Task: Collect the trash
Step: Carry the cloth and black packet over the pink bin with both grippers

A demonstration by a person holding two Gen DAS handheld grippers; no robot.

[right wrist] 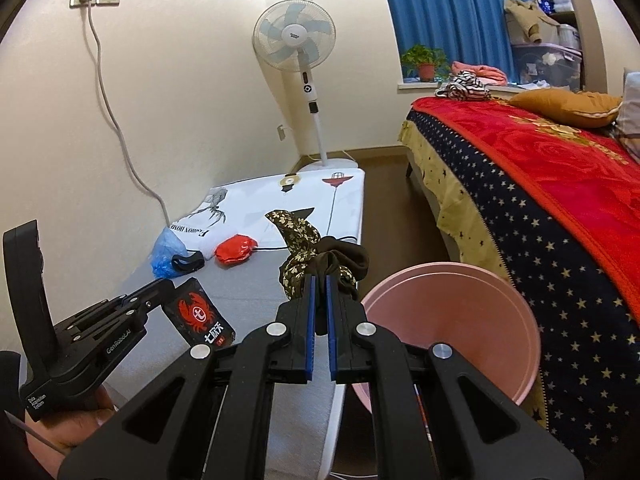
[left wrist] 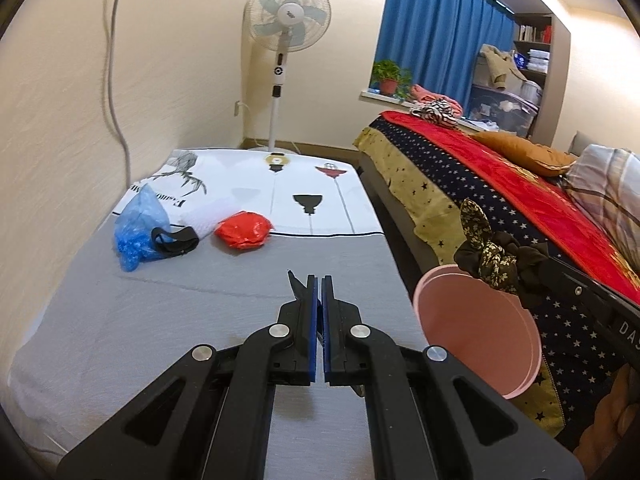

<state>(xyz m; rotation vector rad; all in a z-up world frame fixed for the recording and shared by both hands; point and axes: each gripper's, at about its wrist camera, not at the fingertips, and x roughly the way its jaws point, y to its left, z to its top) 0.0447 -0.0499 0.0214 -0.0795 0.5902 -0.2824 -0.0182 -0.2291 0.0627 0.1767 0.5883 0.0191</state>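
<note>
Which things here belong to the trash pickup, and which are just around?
Job:
- black card packet in left claw
- floral scrunchie in right claw
- pink bin
- red bag
- blue bag
- black band

Around:
- fan
- bed
- potted plant

From your left wrist view, the black packet point(left wrist: 295, 285) pinched in the left hand-held gripper point(left wrist: 320, 292) shows only a thin edge; its printed face is turned away. The pink bin point(left wrist: 480, 320) hides its floor in both views, and your right hand-held gripper point(right wrist: 320, 292) covers its near rim. The scrunchie point(right wrist: 320, 252) is partly buried between the pads. Your hand point(right wrist: 76, 420) is cut off by the lower left edge. The shelf point(left wrist: 532, 36) contents are too small to tell.
</note>
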